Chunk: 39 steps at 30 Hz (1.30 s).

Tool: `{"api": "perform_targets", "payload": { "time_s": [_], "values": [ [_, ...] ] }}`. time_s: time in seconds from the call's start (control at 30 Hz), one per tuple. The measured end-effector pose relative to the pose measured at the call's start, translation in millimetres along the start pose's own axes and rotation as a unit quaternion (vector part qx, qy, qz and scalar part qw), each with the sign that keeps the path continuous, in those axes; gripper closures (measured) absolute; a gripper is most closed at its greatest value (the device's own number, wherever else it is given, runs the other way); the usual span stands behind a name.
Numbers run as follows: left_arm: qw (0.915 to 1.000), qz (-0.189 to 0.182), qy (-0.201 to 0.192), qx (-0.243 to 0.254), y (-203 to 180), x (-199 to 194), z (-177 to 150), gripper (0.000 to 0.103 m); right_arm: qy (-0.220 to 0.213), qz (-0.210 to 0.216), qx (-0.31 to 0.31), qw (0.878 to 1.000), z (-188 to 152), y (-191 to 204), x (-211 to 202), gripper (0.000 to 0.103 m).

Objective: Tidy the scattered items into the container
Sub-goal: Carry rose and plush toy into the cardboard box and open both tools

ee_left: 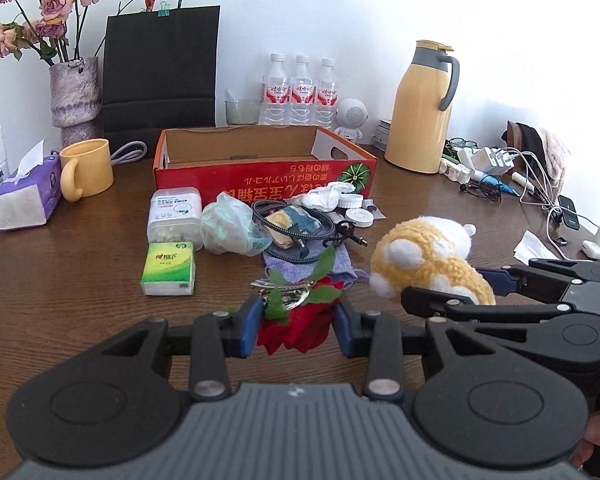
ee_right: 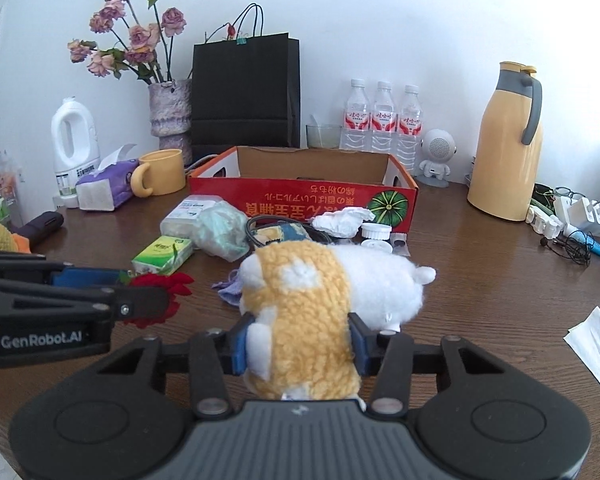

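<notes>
I am pinching the red fabric rose (ee_left: 296, 330) in the left fingers (ee_left: 296, 330) and the plush toy (ee_right: 300, 320) in the right fingers (ee_right: 298, 346), both nearer me than the cardboard box (ee_left: 260, 148) (my drop target).

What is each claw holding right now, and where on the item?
Left claw: the red fabric rose, pinched at its bloom. Right claw: the yellow-and-white plush toy, squeezed across its yellow body.

Left gripper (ee_left: 296, 330) clamped on red fabric rose (ee_left: 296, 330) near desk's (ee_left: 80, 280) front edge. Right gripper (ee_left: 452, 288) squeezing plush toy (ee_left: 420, 256) alongside. Open red box (ee_left: 260, 168) beyond, towards the back edge.
</notes>
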State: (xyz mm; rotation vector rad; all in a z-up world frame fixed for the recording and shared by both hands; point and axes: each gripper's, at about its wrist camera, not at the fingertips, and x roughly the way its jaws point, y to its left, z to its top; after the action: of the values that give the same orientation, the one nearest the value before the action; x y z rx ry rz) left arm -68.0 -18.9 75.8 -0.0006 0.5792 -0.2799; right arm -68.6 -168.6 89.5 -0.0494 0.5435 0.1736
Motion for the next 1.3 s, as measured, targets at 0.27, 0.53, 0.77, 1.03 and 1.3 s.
{"api": "perform_targets", "payload": {
  "time_s": [0.27, 0.53, 0.77, 1.03, 1.3],
  "values": [
    [0.9993, 0.032, -0.013, -0.018, 27.3, 59.0, 75.6, 0.064, -0.018, -0.013, -0.002, 1.0, 75.6, -18.8, 55.4, 0.056],
    [0.9981, 0.056, -0.009, -0.022, 59.4, 139.7, 144.9, 0.064, -0.009, -0.016, 0.008, 1.0, 139.8, -40.8, 144.4, 0.056],
    [0.9949, 0.085, 0.014, -0.053, 97.6, 212.9, 197.6, 0.064, 0.007, -0.023, 0.011, 1.0, 194.4, -56.5, 224.1, 0.056],
    [0.989, 0.132, 0.055, -0.039, 124.6, 292.1, 211.2, 0.063, 0.075, -0.018, -0.021, 0.997, 224.5, -63.9, 326.2, 0.062],
    [0.9838, 0.159, 0.082, -0.018, 142.7, 336.0, 201.4, 0.065, 0.113, -0.03, 0.006, 0.993, 221.5, -77.1, 386.3, 0.063]
  ]
}}
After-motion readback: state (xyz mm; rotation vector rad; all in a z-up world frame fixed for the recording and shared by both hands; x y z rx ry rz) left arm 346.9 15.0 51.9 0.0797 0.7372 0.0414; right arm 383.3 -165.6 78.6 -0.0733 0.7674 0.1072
